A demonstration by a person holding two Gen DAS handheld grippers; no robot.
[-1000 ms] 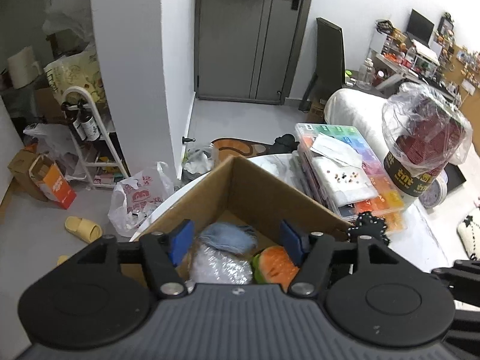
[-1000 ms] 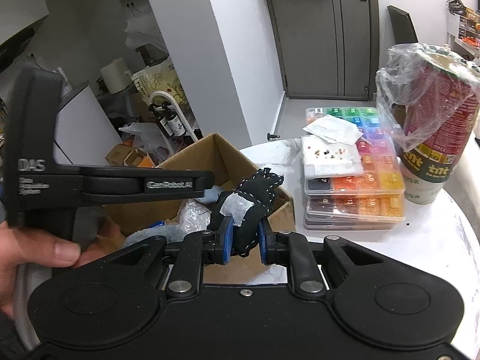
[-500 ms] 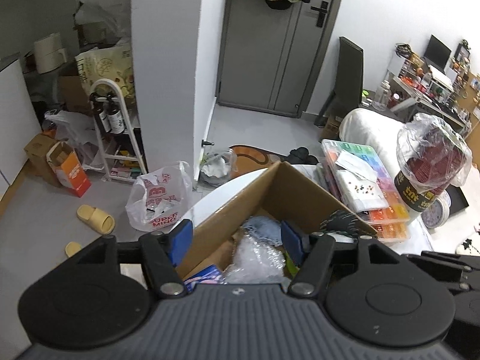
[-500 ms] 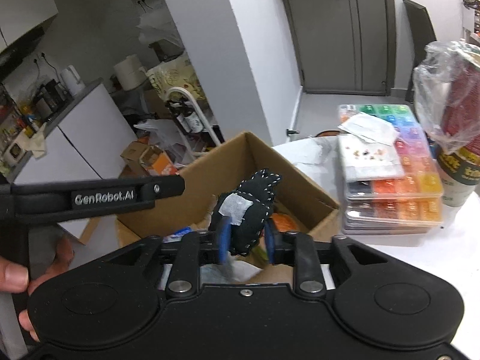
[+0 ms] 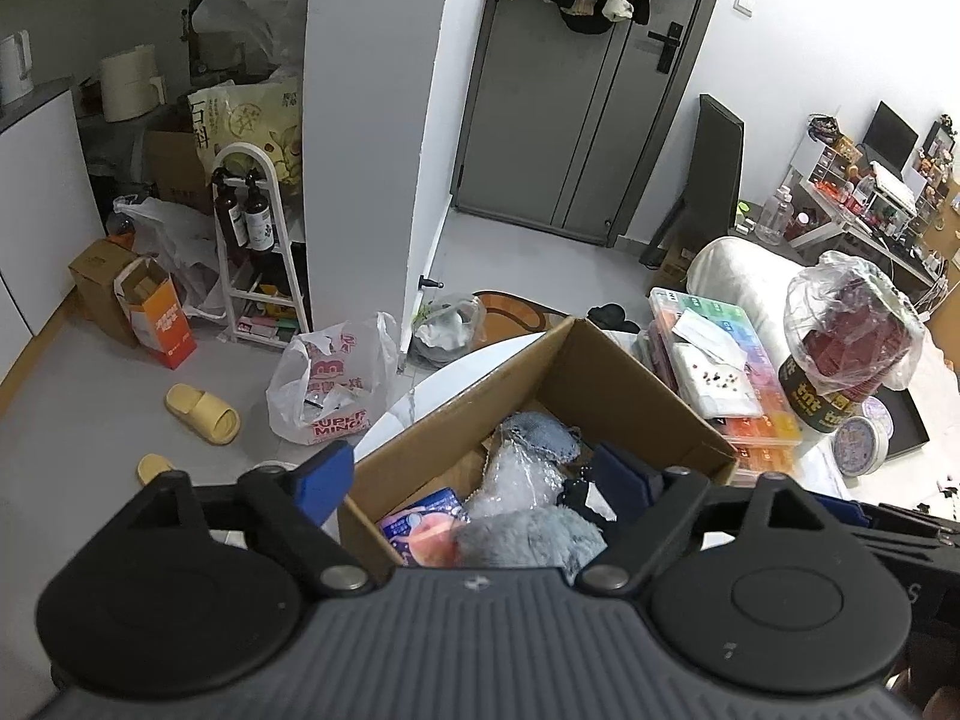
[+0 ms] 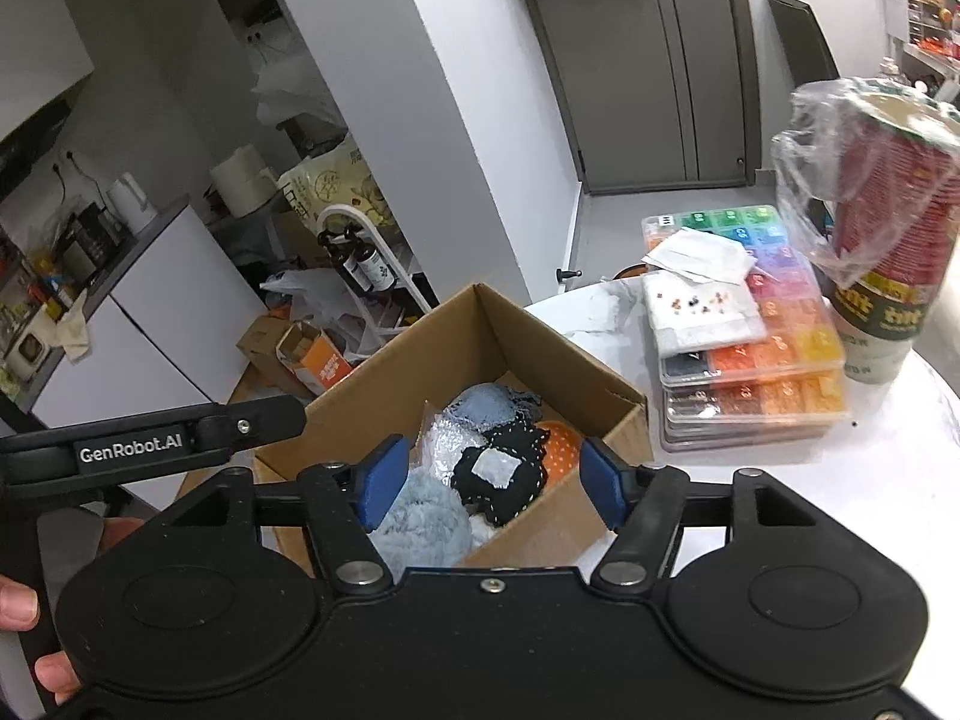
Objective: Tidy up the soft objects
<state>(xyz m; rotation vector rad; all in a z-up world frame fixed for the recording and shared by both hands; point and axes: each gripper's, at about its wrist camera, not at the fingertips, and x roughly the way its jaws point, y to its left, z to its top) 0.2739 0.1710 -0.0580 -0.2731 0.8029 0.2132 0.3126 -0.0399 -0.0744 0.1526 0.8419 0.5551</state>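
The right tongs [image 6: 489, 489] are opening, their black plush [image 6: 501, 474] dropped into the cardboard box [image 6: 540, 348]; the left tongs [image 5: 474, 480] widen, empty.

A round white table [image 6: 600, 312] carries everything. An open cardboard box [image 6: 540, 354] sits at its near left edge, one corner reaching out past the rim. Just right of the box lies a stack of clear plastic bead cases [image 6: 774, 372] with coloured compartments; a folded white cloth [image 6: 702, 306] rests on the top case. Right of the cases stands a paper tub [image 6: 882, 324] wrapped in a plastic bag. In the left wrist view a small round tin [image 5: 861, 444] lies on the table beside the tub.
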